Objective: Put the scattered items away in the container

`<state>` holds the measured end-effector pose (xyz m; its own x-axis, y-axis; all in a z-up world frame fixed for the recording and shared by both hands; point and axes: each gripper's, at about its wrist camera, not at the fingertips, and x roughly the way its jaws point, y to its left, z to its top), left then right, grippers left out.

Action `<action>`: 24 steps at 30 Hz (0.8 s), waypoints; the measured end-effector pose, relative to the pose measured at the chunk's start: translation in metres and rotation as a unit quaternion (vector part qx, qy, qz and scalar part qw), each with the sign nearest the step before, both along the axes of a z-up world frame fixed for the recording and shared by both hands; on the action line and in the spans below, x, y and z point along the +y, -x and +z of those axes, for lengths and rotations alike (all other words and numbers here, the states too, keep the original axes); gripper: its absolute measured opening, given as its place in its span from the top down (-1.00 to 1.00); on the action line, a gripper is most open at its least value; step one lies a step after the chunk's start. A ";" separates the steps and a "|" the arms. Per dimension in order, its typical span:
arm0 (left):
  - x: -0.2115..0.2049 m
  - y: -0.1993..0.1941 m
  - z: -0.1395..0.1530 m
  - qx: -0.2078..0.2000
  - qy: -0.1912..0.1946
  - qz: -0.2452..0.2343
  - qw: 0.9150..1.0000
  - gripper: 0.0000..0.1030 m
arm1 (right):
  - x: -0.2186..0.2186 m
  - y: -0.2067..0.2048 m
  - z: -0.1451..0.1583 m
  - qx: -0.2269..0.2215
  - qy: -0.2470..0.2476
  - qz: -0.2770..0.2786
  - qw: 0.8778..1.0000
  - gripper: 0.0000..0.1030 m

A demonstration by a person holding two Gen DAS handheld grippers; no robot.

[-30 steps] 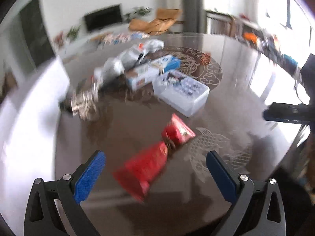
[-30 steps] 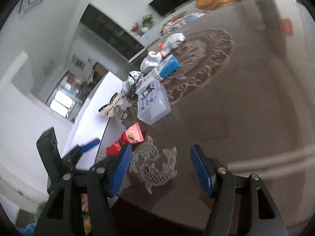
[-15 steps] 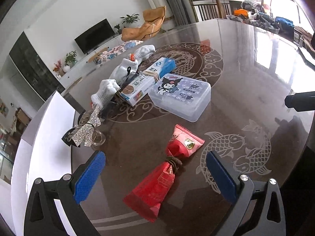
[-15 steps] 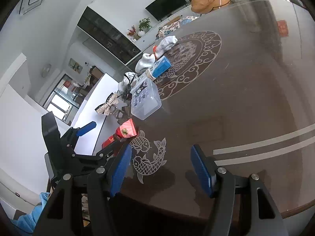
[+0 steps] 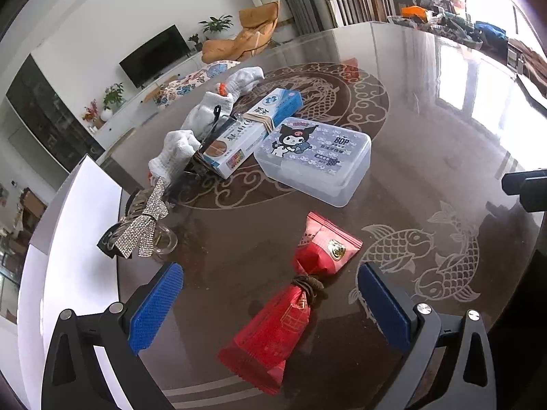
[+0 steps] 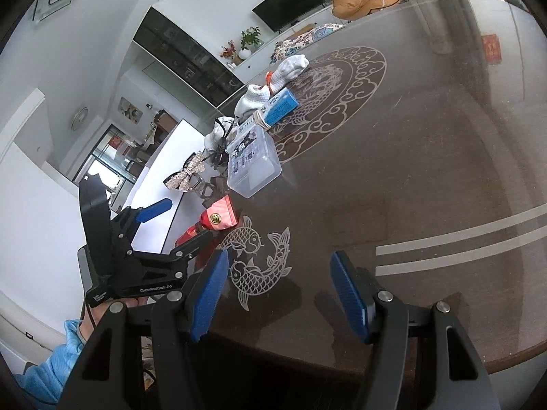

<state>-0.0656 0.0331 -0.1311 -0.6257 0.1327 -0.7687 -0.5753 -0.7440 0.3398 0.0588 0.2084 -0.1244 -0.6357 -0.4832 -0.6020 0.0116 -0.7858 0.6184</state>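
Nearest, the left gripper is standing with its blue pads wide apart and nothing pressed between them, angled down at the dark glossy table. Lying directly between and just ahead of its fingers is the red snack packet, cinched at the waist by a brown hair tie, its broad crinkled end toward the gripper and its gold-sealed end pointing away. Judged as the item in hand, it is asking for a low, level approach: the pads would do best closing across the narrow tied waist, where the foil is bunched and firm, not on the flat end, which is likely to slip or crumple. Off to the gripper's left and a little farther, a rhinestone bow clip is resting near the table's edge beside a clear ring-shaped piece. Straight ahead beyond the packet, the clear plastic container with a cartoon lid is sitting closed; the lid looks to need lifting before anything goes in. Touching its far-left side, a blue-and-white box banded with elastic is leaning among white socks, the farthest clutter. The right gripper is hovering over the bare table at the near edge, jaws likewise spread and empty, well placed to steady or open the container while the left is carrying.
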 end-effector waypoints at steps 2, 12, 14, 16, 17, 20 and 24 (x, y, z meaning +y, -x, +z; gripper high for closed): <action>0.001 0.000 -0.002 -0.002 0.003 0.000 1.000 -1.00 | 0.001 -0.001 0.000 0.001 0.001 -0.001 1.000 -0.25; 0.003 -0.001 -0.010 -0.005 0.019 -0.001 1.000 -1.00 | 0.000 -0.001 -0.003 -0.004 0.005 0.001 1.000 -0.25; 0.003 -0.001 -0.010 -0.004 0.021 -0.001 1.000 -1.00 | 0.000 -0.001 -0.003 -0.004 0.006 0.001 1.000 -0.25; 0.004 -0.001 -0.010 -0.003 0.021 0.000 1.000 -1.00 | 0.000 -0.001 -0.003 -0.005 0.006 0.001 1.000 -0.25; 0.004 -0.002 -0.009 -0.001 0.022 -0.001 1.000 -1.00 | 0.000 -0.001 -0.004 -0.005 0.006 0.001 1.000 -0.25; 0.006 -0.004 -0.008 0.005 0.028 -0.002 1.000 -1.00 | 0.000 -0.001 -0.005 -0.007 0.009 0.000 1.000 -0.25; 0.008 -0.006 -0.007 0.014 0.036 -0.007 0.999 -1.00 | 0.001 -0.001 -0.006 -0.008 0.010 0.001 1.000 -0.25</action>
